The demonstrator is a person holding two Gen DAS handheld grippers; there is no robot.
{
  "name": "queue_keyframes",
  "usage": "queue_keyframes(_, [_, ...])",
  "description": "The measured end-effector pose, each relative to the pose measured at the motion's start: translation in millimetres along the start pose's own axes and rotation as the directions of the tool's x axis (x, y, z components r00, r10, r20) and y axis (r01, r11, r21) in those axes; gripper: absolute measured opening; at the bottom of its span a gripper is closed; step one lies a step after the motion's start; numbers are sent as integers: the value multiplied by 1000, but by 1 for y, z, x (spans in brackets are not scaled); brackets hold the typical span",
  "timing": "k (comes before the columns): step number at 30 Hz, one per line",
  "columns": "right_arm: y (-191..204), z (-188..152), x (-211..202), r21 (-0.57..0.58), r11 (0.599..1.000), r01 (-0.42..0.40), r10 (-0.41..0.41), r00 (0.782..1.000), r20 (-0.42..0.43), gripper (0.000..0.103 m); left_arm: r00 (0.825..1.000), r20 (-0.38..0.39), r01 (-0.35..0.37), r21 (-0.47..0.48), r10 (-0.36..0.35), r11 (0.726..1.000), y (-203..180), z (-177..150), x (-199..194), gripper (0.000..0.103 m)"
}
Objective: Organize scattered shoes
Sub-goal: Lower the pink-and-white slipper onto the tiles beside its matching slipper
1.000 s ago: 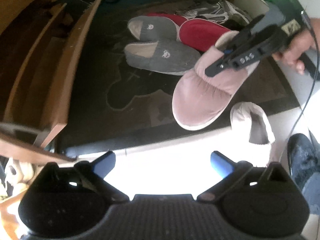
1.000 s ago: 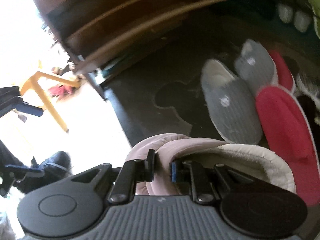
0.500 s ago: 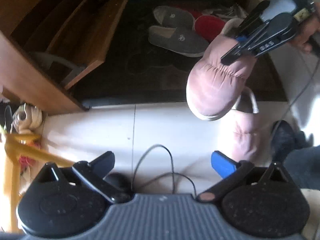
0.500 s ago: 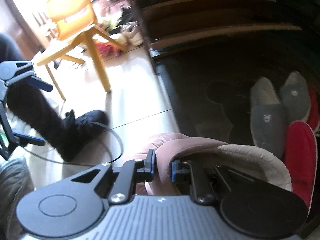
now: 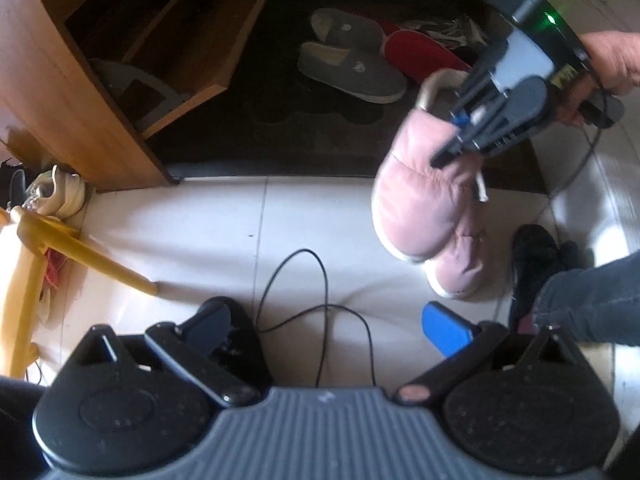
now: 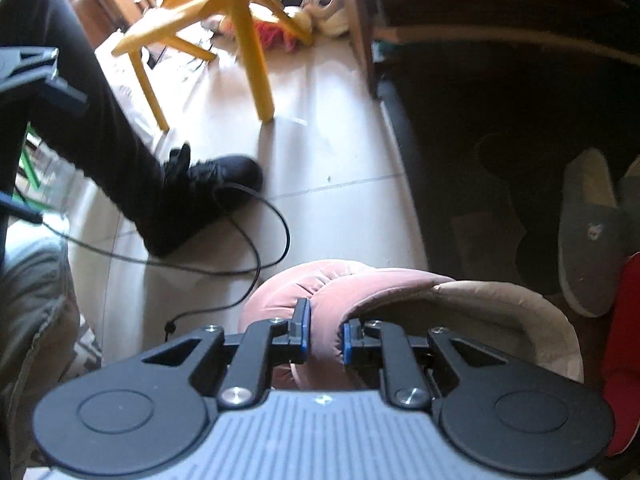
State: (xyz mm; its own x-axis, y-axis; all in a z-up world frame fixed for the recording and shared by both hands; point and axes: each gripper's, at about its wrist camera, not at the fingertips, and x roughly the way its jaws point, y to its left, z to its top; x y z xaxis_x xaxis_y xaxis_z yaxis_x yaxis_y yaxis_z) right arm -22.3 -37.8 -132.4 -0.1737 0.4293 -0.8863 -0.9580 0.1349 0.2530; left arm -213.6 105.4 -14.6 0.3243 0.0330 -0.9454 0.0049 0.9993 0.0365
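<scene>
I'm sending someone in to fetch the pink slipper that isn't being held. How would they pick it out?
Start at the dark mat and step onto the pale tiles. There the second pink slipper lies on the floor beside a black shoe. Its twin hangs above it, pinched in the right gripper.

You have two pink slippers (image 5: pixel 424 204) at 3 o'clock, one of them lifted above the other (image 5: pixel 458 268). Two grey slippers (image 5: pixel 352 66) and one red slipper (image 5: pixel 420 54) lie on the mat at 12 o'clock. One yellow chair (image 6: pixel 216 12) stands at 9 o'clock.
</scene>
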Motion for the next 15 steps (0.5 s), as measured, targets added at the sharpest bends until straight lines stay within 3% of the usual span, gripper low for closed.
queue_keyframes(5, [4, -3, 19, -35, 999, -21, 20, 999, -29, 15, 999, 39, -17, -35, 18, 999, -1, 16, 11, 103])
queue_keyframes(11, [8, -4, 41, -62, 997, -49, 46, 998, -45, 15, 994, 103, -42, 0, 41, 999, -10, 30, 17, 103])
queue_keyframes(15, [6, -5, 58, -75, 995, -68, 64, 997, -53, 15, 995, 84, -54, -10, 54, 999, -6, 29, 24, 103])
